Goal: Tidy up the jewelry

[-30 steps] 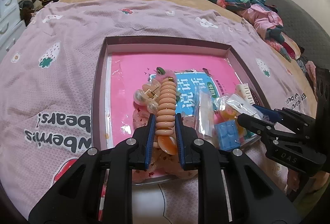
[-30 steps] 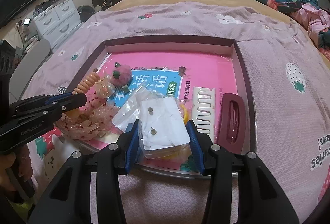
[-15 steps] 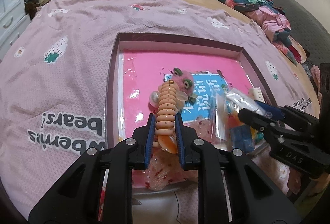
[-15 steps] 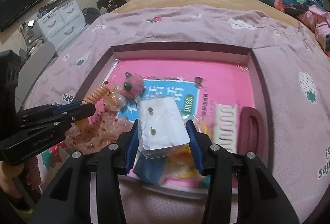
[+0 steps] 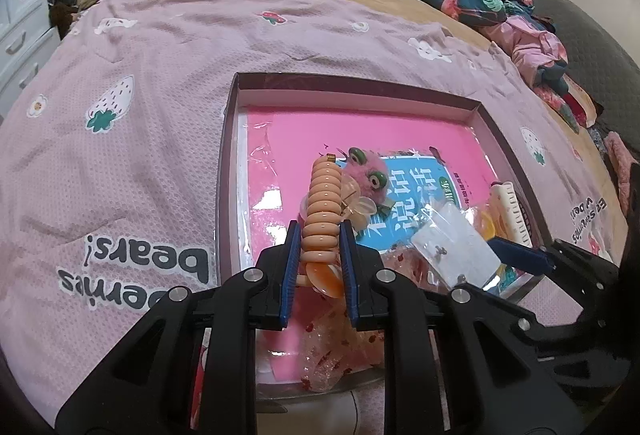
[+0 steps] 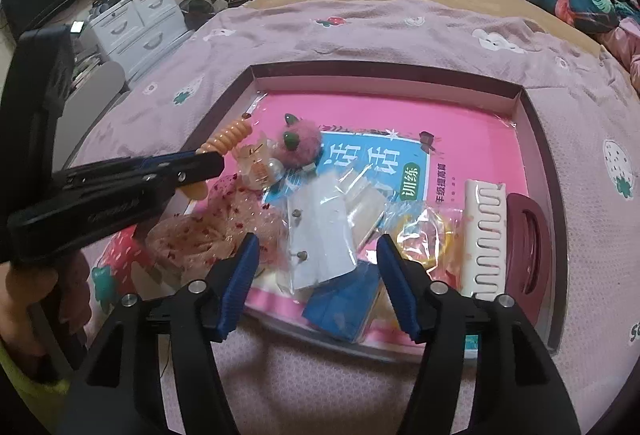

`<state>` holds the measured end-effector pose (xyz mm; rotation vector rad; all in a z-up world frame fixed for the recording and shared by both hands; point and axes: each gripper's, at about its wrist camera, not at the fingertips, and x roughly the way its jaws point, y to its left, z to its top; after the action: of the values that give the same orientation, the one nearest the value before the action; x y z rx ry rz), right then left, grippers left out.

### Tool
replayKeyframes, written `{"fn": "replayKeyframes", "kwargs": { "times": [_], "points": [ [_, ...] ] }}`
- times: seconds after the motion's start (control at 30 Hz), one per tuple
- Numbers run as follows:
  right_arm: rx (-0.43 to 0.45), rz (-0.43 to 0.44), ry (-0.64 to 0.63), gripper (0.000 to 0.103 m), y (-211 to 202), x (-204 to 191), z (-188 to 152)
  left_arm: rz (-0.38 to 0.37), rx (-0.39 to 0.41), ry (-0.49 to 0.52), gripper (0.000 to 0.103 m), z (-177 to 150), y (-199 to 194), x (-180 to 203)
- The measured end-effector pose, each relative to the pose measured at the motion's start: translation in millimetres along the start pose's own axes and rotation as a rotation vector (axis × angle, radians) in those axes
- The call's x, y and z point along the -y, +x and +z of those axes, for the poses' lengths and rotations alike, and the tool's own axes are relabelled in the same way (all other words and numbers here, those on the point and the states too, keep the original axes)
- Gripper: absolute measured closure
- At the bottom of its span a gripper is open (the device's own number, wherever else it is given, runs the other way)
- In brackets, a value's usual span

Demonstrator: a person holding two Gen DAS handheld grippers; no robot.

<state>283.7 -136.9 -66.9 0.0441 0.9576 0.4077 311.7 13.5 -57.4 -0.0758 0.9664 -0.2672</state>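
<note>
Now: left hand-held gripper (image 5: 320,255) clamped on peach ribbed hair clip (image 5: 322,211), long axis pointing far, over near-left of tray (image 5: 360,83). Right hand-held gripper (image 6: 318,275) just opened, apart; earring packet (image 6: 320,235) lying loose between, nearer right hand.

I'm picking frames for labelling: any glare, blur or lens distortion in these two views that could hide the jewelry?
Left wrist view: strong fisheye bending, dark corners, glare on the film lining the tray; the peach hair clip is sharp. Right wrist view: same bending, reflections on the clear earring bag; the studs stay readable, without motion blur.
</note>
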Motion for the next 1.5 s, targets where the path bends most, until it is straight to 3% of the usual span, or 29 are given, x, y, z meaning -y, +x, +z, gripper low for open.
{"fn": "replayKeyframes", "kwargs": {
  "times": [0.17, 0.27, 0.37, 0.83, 1.03, 1.5],
  "points": [
    [0.011, 0.006, 0.017, 0.036, -12.4, 3.5, -5.7, 0.003, 0.0, 0.003, 0.09, 0.6, -0.6, 0.0],
    [0.012, 0.006, 0.027, 0.035, -18.3, 6.2, -9.3, 0.002, 0.008, -0.004, 0.079, 0.1, -3.6, 1.0],
    [0.018, 0.002, 0.042, 0.031, -26.9, 9.7, -14.6, 0.001, 0.014, -0.005, 0.076, 0.4, -8.4, 3.7],
    [0.117, -0.063, 0.087, 0.01, -89.8, 19.2, -24.1, 0.02, 0.084, -0.011, 0.029, 6.2, -65.4, 23.3],
    [0.186, -0.146, 0.08, 0.005, -121.3, 18.1, -29.4, 0.029, 0.136, 0.003, 0.011, 2.5, -95.4, 35.9],
    [0.284, -0.156, 0.086, 0.004, -179.9, 9.7, -49.6, 0.05, 0.234, 0.018, 0.009, -34.8, -154.3, 55.5]
  ]
}}
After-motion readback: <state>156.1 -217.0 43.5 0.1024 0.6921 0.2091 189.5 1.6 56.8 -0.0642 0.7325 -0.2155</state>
